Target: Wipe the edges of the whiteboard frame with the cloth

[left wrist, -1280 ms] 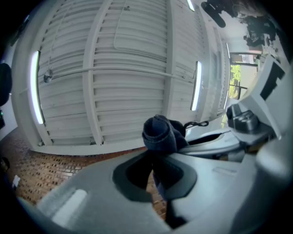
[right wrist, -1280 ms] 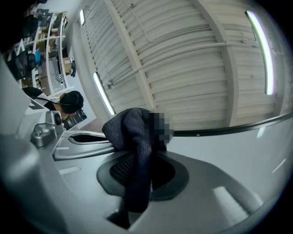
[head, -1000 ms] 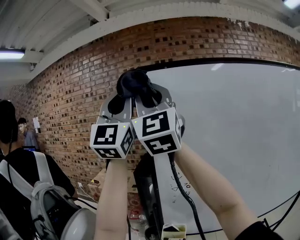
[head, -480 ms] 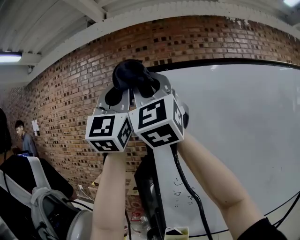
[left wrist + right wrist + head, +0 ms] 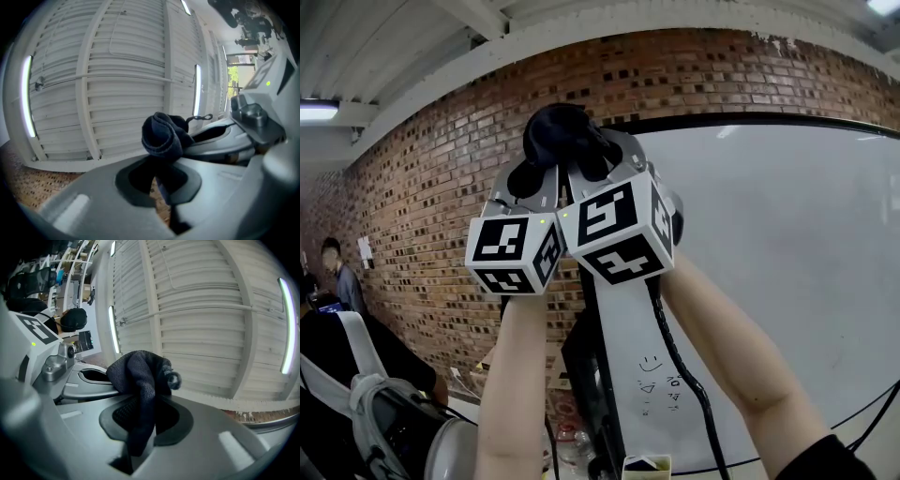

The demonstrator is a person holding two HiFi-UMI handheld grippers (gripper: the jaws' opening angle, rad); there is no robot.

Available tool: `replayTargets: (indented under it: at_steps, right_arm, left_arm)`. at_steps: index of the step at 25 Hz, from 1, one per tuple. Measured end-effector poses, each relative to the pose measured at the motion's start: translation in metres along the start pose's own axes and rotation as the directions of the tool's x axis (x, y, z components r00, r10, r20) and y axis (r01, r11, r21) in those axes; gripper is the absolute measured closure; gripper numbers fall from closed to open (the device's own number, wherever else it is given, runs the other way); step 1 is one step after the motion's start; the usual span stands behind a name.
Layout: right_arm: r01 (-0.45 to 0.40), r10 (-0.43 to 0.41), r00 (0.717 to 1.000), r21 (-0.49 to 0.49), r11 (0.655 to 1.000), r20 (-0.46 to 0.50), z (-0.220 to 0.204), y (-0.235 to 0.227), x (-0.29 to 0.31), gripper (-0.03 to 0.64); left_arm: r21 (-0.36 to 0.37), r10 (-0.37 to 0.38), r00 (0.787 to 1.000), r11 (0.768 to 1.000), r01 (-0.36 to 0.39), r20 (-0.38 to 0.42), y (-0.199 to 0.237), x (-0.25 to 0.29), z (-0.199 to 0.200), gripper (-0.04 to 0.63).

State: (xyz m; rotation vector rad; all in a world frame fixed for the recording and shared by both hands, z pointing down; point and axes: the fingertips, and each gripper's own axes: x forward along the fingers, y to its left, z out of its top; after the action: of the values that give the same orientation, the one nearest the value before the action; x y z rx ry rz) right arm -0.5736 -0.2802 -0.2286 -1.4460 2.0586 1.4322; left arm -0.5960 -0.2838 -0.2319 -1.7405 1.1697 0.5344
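A: Jaws?
B: Pressed together, both pairs, on the same cloth [image 5: 559,131]. L gripper [image 5: 536,178] & R gripper [image 5: 598,159] side by side, upper ctr of head view, up on bare forearms. In left gripper view, L gripper [image 5: 159,176] pinching cloth [image 5: 161,133] btwn dark rubbery pads. Same in right gripper view: R gripper [image 5: 140,420] w/ cloth [image 5: 138,376] hanging down thru the gap.
A: Cloth look?
B: Dark navy, knit texture, bunched into a rounded lump above the grey plastic jaws.
A: Where vs board?
B: Upper ctr of head view, over the top-left corner of the thin black whiteboard frame [image 5: 750,121]; contact not clear. Whiteboard [image 5: 787,262] glossy white, filling the right side, small scribbles lower ctr. Rough red brick wall [image 5: 431,187] at left. White ribbed ceiling [image 5: 117,70] w/ long light tubes [image 5: 26,93] in both gripper views.
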Motion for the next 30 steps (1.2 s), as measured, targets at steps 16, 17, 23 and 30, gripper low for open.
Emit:
replayTargets:
  at_steps: [16,17,23,30]
  right_arm:
    - [0.073,-0.074,0.997,0.064,0.995,0.003,-0.025,-0.096,-0.056,0.555]
    - [0.079,-0.079,0.997,0.068,0.995,0.004,-0.027,-0.103,-0.062,0.555]
    - [0.132,-0.132,0.991,0.058,0.989,-0.014,-0.049,-0.155,-0.102,0.555]
    - [0.148,-0.147,0.988,0.012,0.989,-0.035,-0.067,-0.224,-0.148,0.554]
  left_arm:
    - [0.093,-0.103,0.990,0.991,0.094,0.094,-0.087,0.032,0.043,0.600]
    - [0.092,-0.109,0.989,0.991,0.100,0.098,-0.096,0.035,0.045,0.600]
    - [0.064,-0.113,0.988,0.992,0.107,0.109,-0.137,0.051,0.052,0.601]
    - [0.071,-0.117,0.990,0.991,0.112,0.082,-0.191,0.079,0.063,0.600]
